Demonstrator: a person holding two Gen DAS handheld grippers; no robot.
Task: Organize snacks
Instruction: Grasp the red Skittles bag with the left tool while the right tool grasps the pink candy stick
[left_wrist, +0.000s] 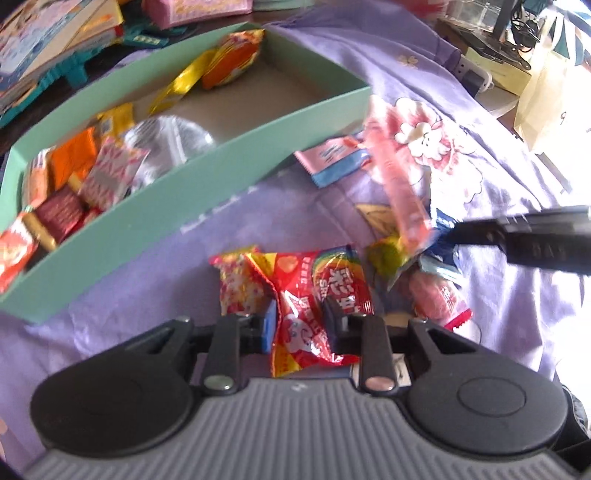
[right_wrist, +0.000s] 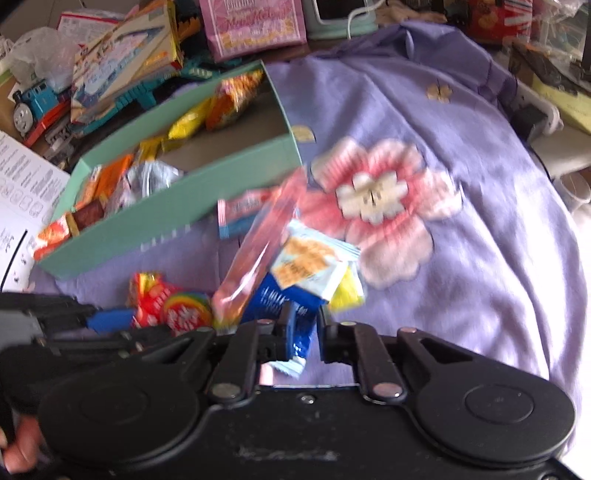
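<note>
Red rainbow-printed candy bag (left_wrist: 314, 306) sits pinched in the left gripper (left_wrist: 301, 325); the right gripper (right_wrist: 303, 328) clamps a blue packet (right_wrist: 291, 314); both look due for the green box (left_wrist: 177, 206) nearby.

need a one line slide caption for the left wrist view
Left gripper shut on a red candy bag on the purple cloth, beside a green box of snacks.

Bright daylight from the right; far right edge of both views blown out white. Lilac flowered cloth (left_wrist: 461, 74) evenly lit, shadows soft. Strong fisheye bending: mint-green cardboard box (left_wrist: 207, 192) curves. Motion blur smears the long pink snack wrapper (right_wrist: 258, 251) and nearby packets. Corners vignetted dark.
</note>
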